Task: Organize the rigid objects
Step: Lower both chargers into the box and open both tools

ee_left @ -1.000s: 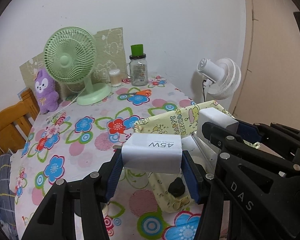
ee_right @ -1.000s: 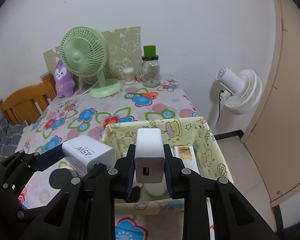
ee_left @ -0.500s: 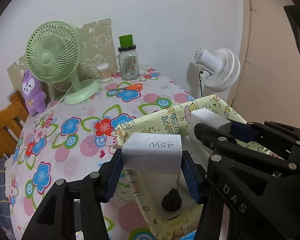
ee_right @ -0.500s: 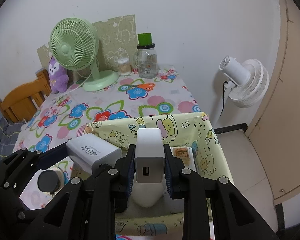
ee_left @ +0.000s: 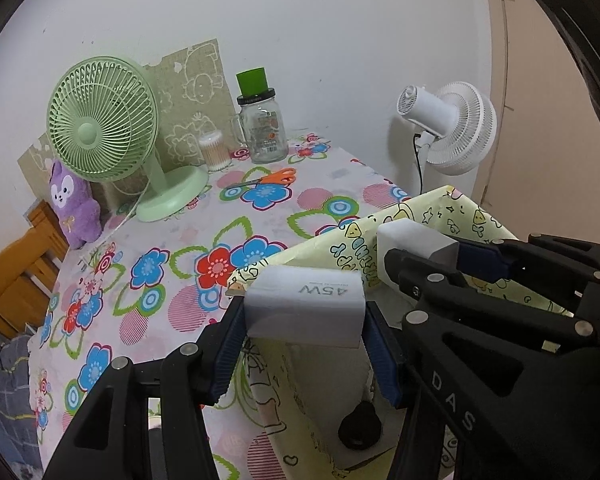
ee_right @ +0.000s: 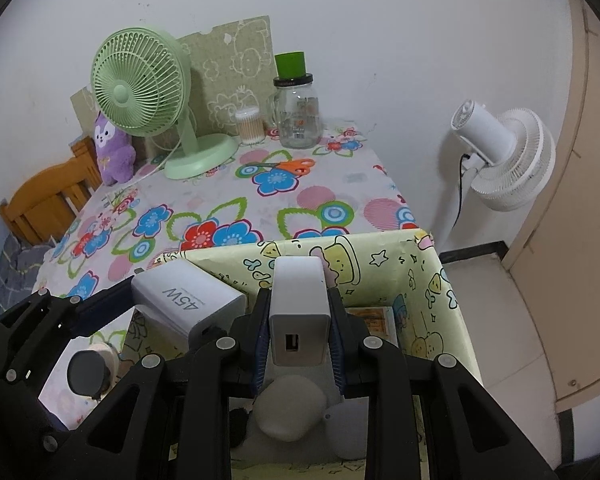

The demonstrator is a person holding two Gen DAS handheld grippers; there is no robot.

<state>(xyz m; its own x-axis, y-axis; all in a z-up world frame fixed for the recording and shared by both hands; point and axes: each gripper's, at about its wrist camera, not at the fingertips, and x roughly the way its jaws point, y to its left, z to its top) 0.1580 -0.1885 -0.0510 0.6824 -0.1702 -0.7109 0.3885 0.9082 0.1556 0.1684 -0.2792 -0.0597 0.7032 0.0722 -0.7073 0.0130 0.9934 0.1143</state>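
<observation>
Risk: your left gripper clamps the 45W charger over the yellow box's 9 o'clock wall, right gripper pinches the slim white adapter above its interior, so releasing now could drop the charger onto the worktop.

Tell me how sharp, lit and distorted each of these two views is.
Left wrist view: sharp, soft even indoor light, no glare; the fisheye bows the wall edge and blackens the corners. Right wrist view: equally sharp; the green fan throws a faint shadow on the card behind, and the door frame curves.
</observation>
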